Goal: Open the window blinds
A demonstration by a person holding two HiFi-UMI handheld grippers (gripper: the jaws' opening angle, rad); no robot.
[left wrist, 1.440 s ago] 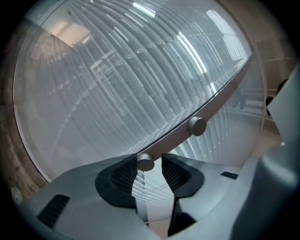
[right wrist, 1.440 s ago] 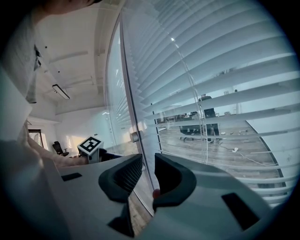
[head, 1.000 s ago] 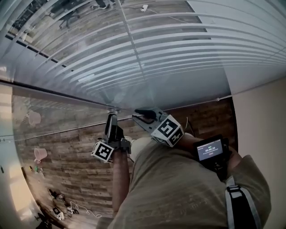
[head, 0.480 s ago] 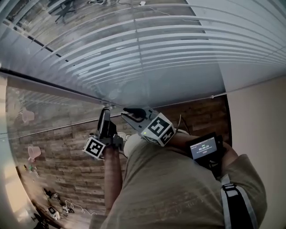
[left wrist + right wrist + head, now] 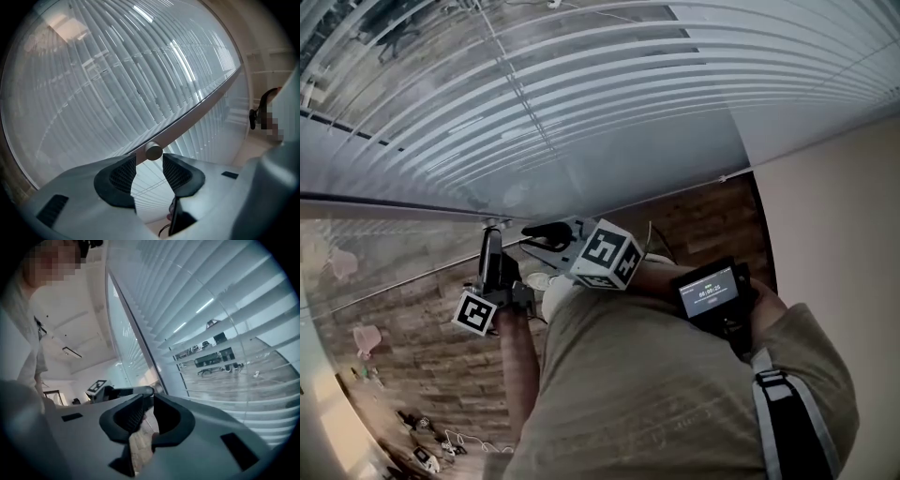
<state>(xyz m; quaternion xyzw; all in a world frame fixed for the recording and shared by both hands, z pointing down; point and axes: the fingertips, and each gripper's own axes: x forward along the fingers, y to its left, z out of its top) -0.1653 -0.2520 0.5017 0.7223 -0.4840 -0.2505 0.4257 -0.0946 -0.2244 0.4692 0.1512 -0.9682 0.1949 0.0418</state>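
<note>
Left gripper (image 5: 149,158): reaching forward, jaws standing well apart, pads pressing on nothing. Right gripper (image 5: 148,401): reaching forward just beside the left one, jaws sitting narrowly apart, gripping nothing. Tips of both are lying close together. Left forearm (image 5: 517,366): bare, extending straight ahead. Right wrist (image 5: 661,277): angling inward toward the left gripper.

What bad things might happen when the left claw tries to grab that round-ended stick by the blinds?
The left gripper has its jaws apart, with only the round end of the rod between them. Closing here may pinch just the tip and slip off. The thin slats sit right behind it, so a push forward might bend them.
</note>
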